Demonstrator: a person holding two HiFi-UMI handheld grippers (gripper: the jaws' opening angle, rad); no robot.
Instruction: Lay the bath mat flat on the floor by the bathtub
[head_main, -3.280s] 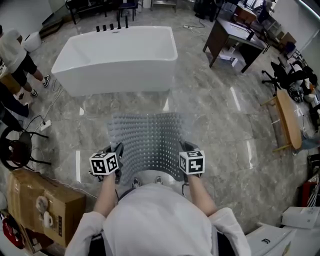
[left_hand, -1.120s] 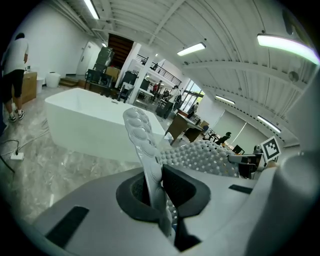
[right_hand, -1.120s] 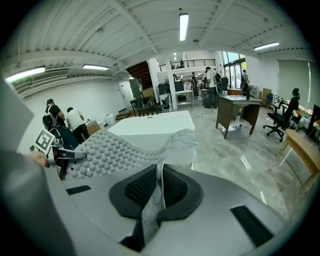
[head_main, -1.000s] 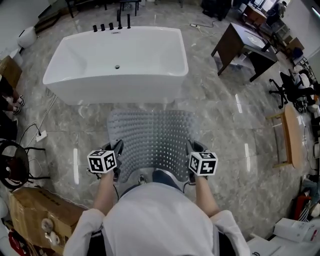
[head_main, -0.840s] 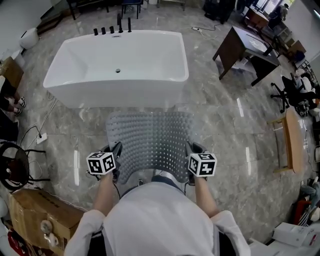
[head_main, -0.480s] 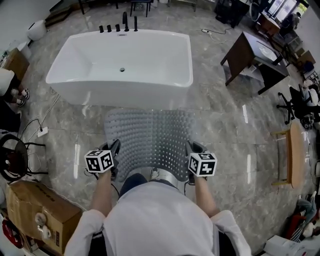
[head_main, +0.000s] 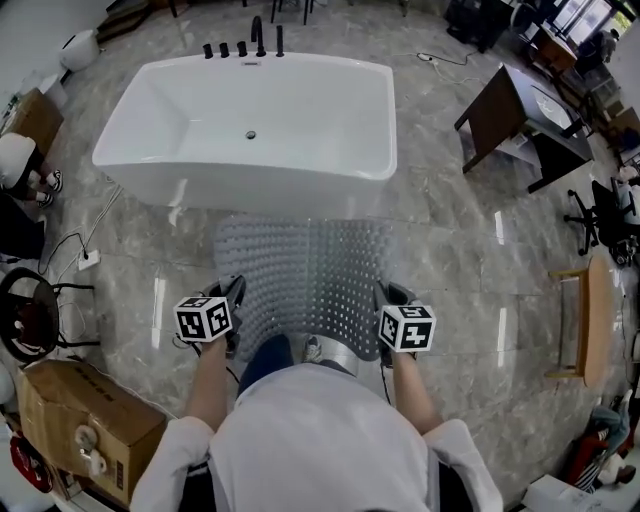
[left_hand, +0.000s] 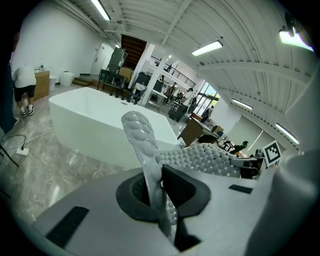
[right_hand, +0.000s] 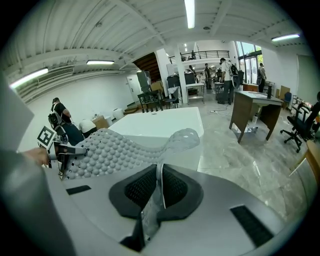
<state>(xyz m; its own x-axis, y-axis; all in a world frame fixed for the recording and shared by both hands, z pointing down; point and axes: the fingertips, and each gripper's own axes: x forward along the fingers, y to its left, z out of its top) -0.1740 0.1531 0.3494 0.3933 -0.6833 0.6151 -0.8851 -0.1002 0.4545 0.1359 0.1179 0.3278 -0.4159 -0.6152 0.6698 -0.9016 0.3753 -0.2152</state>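
Your left gripper (head_main: 233, 298) and right gripper (head_main: 386, 300) are each clamped on a near corner of the bath mat (head_main: 305, 270). The bathtub (head_main: 300, 120) lies at twelve o'clock.

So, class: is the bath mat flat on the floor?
No, held up: left gripper and right gripper each clamp an edge of the bath mat.

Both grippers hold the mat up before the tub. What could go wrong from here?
1. The left gripper and right gripper each pinch only a thin edge of the bath mat, so it may slip out.
2. It bows between them, corners curling, so it could fold under when lowered.
3. The person's shoe sits below its near edge; the mat might land on it.
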